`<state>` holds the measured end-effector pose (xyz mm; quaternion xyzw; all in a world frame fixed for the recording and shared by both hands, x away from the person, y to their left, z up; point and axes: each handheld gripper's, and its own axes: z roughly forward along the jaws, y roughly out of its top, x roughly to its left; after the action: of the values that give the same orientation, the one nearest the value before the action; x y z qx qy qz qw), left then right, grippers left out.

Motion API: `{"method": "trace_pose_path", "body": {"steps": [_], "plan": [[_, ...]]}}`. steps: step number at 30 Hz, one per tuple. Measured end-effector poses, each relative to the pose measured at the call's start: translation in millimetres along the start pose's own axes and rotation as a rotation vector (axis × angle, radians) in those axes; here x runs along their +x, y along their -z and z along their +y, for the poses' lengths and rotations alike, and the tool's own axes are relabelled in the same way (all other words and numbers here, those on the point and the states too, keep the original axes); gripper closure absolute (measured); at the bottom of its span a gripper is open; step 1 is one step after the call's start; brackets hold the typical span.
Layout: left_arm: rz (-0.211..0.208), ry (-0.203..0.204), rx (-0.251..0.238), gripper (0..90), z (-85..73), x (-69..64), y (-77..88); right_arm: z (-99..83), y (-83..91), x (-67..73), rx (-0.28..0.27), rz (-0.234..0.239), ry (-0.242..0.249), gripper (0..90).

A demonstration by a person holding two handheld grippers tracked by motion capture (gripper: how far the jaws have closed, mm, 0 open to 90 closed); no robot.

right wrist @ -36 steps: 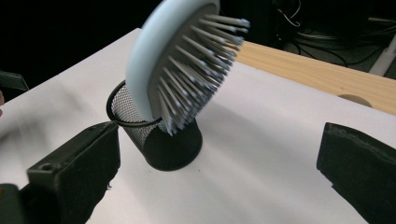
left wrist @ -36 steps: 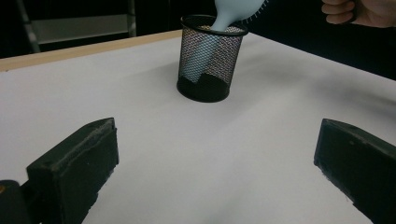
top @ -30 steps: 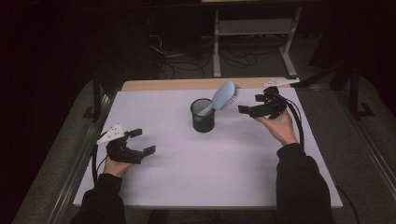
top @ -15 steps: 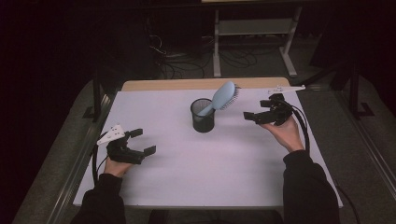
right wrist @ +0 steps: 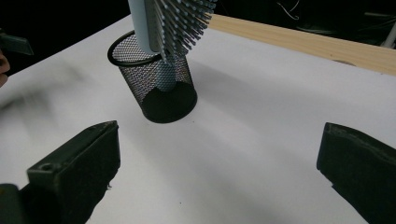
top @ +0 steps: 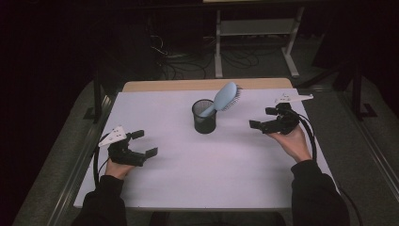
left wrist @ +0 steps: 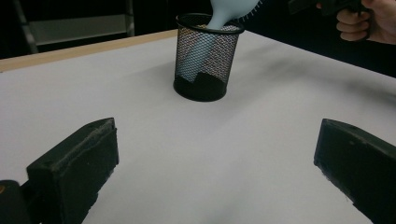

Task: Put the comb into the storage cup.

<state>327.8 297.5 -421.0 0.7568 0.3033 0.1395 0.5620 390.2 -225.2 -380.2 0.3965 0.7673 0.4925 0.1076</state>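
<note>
- While your left tool (top: 141,143) rests wide open and empty on the near bench (top: 226,179), nothing has changed there.
- Your right tool (top: 260,118), jaws wide, has drawn back from the brush (top: 225,97).
- It now leans handle-down in the mesh cup (top: 204,116), so placing looks done.

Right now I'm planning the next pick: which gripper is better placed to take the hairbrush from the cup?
Right. The right gripper sits open beside the hairbrush, whose head leans toward it out of the mesh cup; the left gripper is farther.
</note>
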Motion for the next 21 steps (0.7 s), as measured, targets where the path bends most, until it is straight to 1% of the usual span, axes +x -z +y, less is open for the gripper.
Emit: {"method": "trace_pose_path", "body": {"steps": [4, 10, 16, 21], "plan": [[0.0, 0.008, -0.003, 0.0, -0.4, 0.3, 0.3, -3.2, 3.9, 1.8, 0.004, -0.003, 0.008, 0.0], [-0.004, 0.016, -0.001, 0.0, -1.5, 1.4, -0.2, -6.6, 9.5, 3.1, 0.007, -0.021, 0.016, 0.0], [-0.001, 0.026, 0.001, 0.0, -2.9, 2.9, 0.3, -12.7, 14.6, 3.8, 0.009, -0.02, 0.019, 0.0], [0.002, 0.032, 0.001, 0.0, -4.2, 3.9, 0.4, -15.7, 20.2, 5.1, 0.008, -0.024, 0.032, 0.0]]}}
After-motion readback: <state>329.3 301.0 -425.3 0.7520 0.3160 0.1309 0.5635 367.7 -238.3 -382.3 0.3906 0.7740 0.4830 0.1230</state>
